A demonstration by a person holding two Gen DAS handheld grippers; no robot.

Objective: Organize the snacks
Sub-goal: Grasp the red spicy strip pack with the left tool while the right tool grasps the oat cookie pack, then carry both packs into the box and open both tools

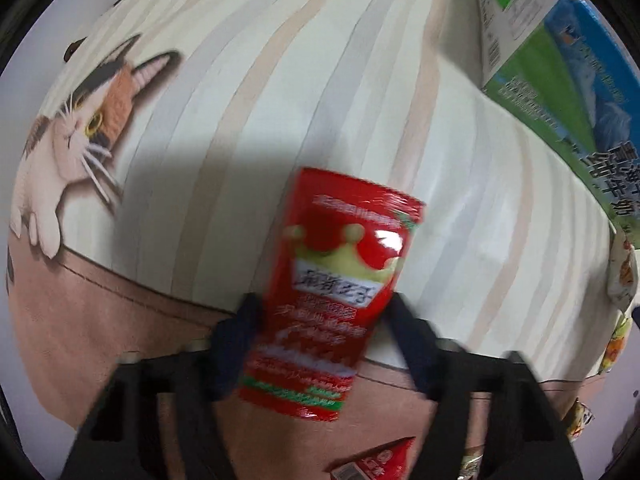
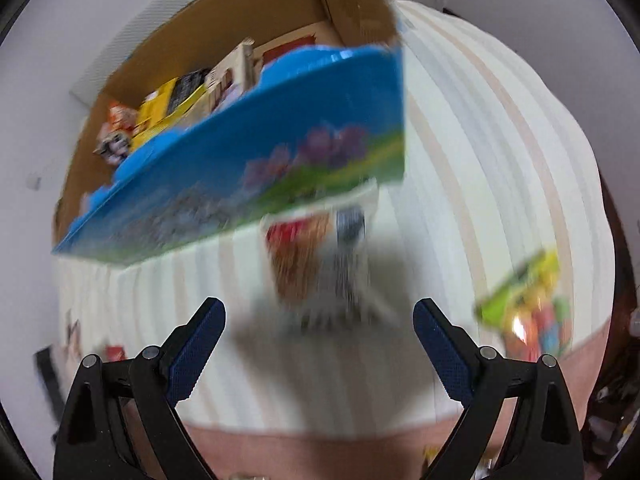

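A: Left gripper (image 1: 324, 308) first?
B: My jaws are clamped on the red packet (image 1: 340, 288), long axis running away from me, over the striped cloth (image 1: 240, 100). Milk carton (image 1: 560, 92) off right.
A: Right gripper (image 2: 320, 320)?
B: Jaws apart, empty. Blurred packet (image 2: 316, 264) straight ahead; the blue box (image 2: 256, 160) stands behind it.

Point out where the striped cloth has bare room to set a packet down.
Bare stripes lie between the cat print and the blue-green carton. It is crowded near the carton's base by the blurred packet and the green packet.
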